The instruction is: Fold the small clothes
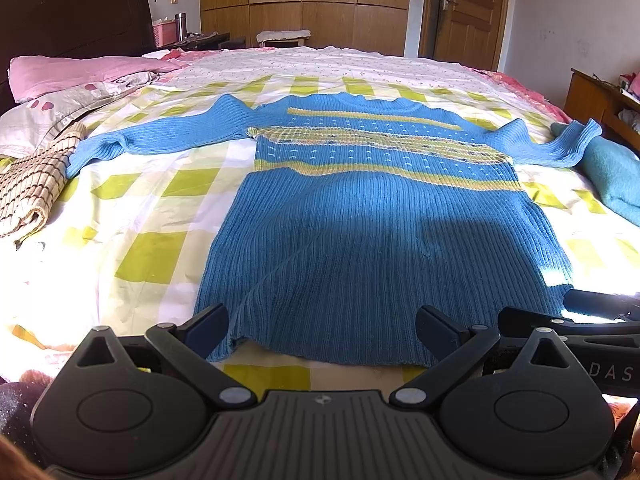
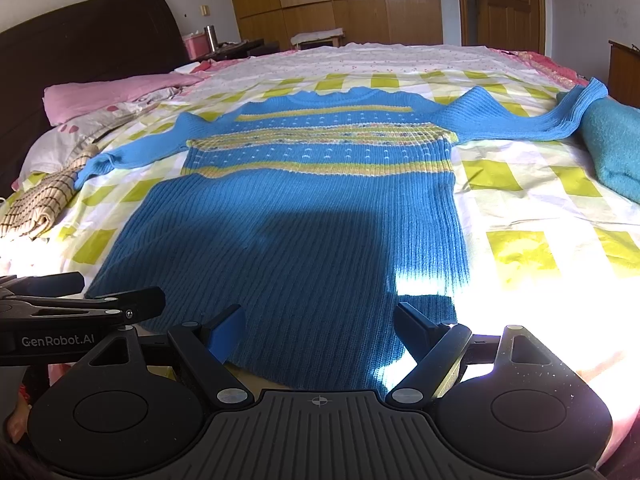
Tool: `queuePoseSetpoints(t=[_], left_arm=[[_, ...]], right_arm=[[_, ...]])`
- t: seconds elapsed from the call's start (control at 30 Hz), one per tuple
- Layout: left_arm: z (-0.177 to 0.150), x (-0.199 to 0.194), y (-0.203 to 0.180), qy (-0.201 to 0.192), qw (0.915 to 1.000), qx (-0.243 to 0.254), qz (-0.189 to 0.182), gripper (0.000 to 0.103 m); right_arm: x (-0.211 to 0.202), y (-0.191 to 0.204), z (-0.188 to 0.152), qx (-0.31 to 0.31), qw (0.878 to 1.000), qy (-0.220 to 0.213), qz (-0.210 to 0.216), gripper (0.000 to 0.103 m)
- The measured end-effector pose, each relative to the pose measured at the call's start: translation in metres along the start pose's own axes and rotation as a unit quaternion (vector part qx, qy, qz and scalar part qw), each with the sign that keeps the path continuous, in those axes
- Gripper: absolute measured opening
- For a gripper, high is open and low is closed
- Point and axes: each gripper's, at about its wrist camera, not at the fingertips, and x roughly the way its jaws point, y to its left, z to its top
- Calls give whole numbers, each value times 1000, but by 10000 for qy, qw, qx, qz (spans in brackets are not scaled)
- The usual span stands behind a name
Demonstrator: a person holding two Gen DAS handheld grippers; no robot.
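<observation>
The blue knit sweater (image 1: 360, 208) lies flat on the bed (image 1: 152, 208), sleeves spread wide, ready for folding, while the left tongs (image 1: 322, 326) and right tongs (image 2: 320, 326) hover spread and empty at its hem.

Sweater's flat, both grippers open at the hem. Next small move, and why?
Probably close both grippers on the hem. The blue sweater lies spread flat on the checked sheet, sleeves out, unfolded. The left gripper and right gripper both sit open with the near hem between their fingers, holding nothing, so gripping there would likely start the first fold.
</observation>
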Motion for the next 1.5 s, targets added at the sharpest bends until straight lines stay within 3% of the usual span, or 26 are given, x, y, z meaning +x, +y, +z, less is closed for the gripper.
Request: queuePoseSetpoints(t=[1.17,1.5], left_arm=[[5,0,-8,-165,9995,239,130,103],[29,4,-15,-359,9987,356,-39,103]], right_arm=[[-3,0,1,7,9999,-98,38,83],[-6,-12,17,146,9993,-337,-78,83]])
